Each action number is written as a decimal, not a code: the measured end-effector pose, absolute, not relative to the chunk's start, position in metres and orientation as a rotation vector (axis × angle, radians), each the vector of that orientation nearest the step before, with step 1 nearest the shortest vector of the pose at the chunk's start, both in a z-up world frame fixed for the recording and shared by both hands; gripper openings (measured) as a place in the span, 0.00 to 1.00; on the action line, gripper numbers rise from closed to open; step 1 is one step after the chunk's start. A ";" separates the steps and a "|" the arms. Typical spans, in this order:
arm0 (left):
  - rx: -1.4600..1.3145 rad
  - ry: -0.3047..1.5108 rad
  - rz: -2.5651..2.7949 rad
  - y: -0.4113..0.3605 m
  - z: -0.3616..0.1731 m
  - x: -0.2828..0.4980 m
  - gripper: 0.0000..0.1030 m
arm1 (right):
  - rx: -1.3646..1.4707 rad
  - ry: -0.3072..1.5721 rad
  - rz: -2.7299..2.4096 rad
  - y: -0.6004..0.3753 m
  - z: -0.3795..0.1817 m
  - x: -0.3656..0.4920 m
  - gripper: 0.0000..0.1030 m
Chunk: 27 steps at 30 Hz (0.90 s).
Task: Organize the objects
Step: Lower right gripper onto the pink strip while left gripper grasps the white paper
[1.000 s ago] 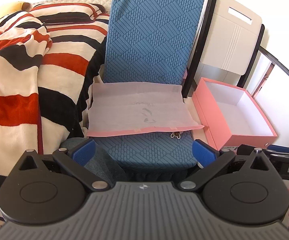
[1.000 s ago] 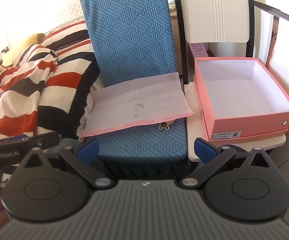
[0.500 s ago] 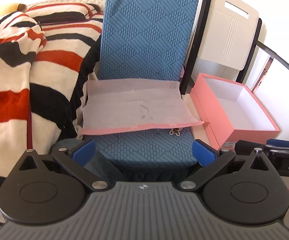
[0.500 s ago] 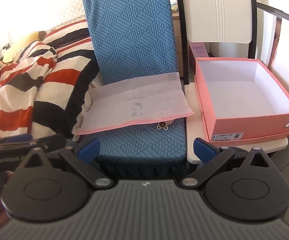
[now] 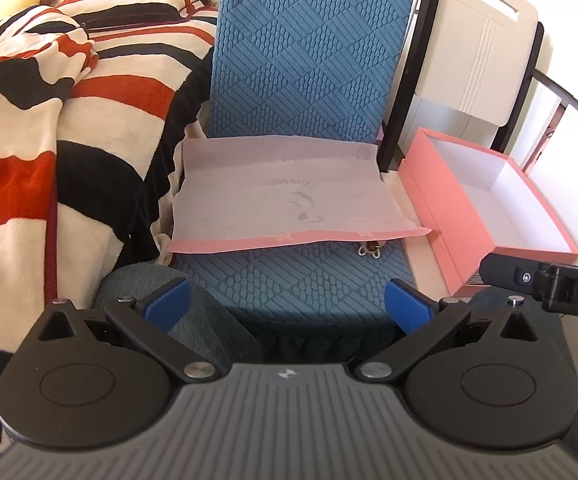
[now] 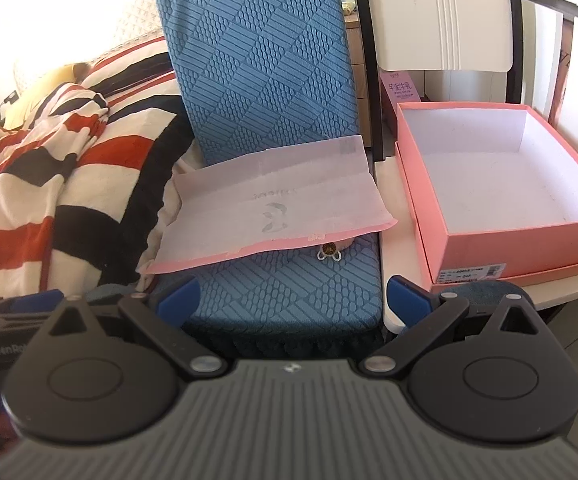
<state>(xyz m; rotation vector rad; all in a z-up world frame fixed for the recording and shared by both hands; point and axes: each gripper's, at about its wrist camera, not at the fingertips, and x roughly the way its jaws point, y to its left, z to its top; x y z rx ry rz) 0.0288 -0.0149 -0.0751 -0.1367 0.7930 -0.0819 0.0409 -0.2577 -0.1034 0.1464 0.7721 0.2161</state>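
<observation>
A white sheet of wrapping paper with a pink front edge (image 5: 285,204) (image 6: 273,212) lies on the seat of a blue-covered chair (image 5: 301,80) (image 6: 261,60). A small flower-shaped ornament (image 5: 370,249) (image 6: 330,251) peeks out from under its front edge. An open, empty pink box (image 5: 485,204) (image 6: 501,184) stands on a white stool (image 6: 409,280) to the right of the chair. My left gripper (image 5: 287,302) and my right gripper (image 6: 293,300) are both open and empty, in front of the chair seat.
A red, black and white striped blanket (image 5: 49,128) (image 6: 49,172) covers the bed at the left. A white folding chair back (image 5: 485,36) (image 6: 445,12) stands behind the box. The right gripper's body (image 5: 545,284) shows at the right edge of the left wrist view.
Both grippers have moved a little closer to the chair seat, and the left view has shifted slightly to the left. Nothing was picked up or moved.
</observation>
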 end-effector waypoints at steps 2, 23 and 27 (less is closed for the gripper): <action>-0.128 0.800 -0.080 -0.015 -0.080 0.038 1.00 | 0.152 0.774 0.214 -0.257 -0.108 0.048 0.98; 0.093 0.911 -0.116 -0.035 -0.144 0.145 1.00 | 0.385 0.807 0.179 -0.270 -0.183 0.142 0.87; 0.166 0.929 -0.148 -0.045 -0.158 0.170 1.00 | 0.513 0.865 0.178 -0.276 -0.208 0.167 0.76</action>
